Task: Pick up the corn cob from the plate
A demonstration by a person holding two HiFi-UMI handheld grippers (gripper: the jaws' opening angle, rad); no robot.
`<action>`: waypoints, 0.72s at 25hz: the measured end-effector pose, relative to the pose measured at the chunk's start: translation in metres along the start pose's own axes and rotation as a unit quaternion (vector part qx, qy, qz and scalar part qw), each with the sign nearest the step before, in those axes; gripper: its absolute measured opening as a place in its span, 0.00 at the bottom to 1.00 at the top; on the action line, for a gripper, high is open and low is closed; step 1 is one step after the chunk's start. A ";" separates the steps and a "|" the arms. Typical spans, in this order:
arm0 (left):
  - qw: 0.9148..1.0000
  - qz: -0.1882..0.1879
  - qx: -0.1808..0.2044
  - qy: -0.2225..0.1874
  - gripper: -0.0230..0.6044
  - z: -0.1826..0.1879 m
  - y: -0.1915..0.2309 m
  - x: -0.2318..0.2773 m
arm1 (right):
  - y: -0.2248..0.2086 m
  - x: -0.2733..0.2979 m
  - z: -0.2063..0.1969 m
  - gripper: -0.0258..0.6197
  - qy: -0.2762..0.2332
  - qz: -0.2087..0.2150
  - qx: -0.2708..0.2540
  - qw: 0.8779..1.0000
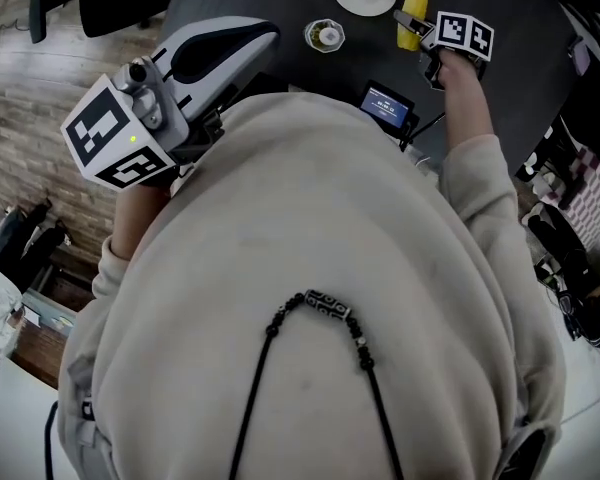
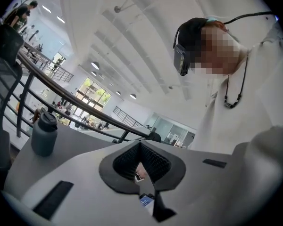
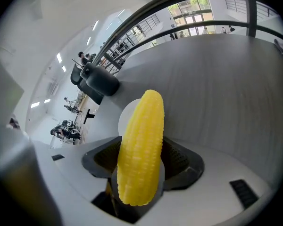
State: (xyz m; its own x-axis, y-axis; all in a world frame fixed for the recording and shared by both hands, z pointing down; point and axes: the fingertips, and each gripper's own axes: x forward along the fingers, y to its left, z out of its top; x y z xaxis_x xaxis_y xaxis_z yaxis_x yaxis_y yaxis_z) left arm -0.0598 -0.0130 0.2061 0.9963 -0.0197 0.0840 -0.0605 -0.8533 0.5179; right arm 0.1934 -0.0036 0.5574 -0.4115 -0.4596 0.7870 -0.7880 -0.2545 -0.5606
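The right gripper is clamped on the corn cob. Its dark pads press the yellow cob from both sides, the cob's tip pointing to 12 o'clock, and the white plate shows behind the cob at about 10 o'clock. In the head view the held cob lies just off the plate's rim at its 3 o'clock, over the dark table, and a small bowl stands at the plate's 7 o'clock. The left gripper, at 10 o'clock in that view, has its jaws closed together with nothing between them.
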 end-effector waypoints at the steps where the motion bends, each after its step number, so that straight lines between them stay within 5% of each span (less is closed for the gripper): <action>1: 1.000 -0.006 0.002 0.004 0.04 0.000 -0.002 0.004 | -0.005 -0.006 -0.003 0.46 -0.004 0.000 0.003 1.000; 11: 0.997 -0.069 0.018 0.039 0.04 0.002 -0.009 0.049 | -0.046 -0.072 -0.045 0.46 -0.068 -0.019 0.042 0.997; 18: 0.992 -0.110 0.032 0.060 0.04 0.006 -0.018 0.076 | -0.021 -0.139 -0.045 0.46 -0.146 -0.015 0.027 0.989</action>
State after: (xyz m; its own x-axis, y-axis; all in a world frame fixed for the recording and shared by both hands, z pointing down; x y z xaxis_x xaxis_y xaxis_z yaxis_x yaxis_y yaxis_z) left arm 0.0170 -0.0027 0.1980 0.9700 0.2306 0.0776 0.1661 -0.8608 0.4810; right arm 0.2469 0.1038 0.4713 -0.2327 -0.6758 0.6994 -0.7690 -0.3124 -0.5577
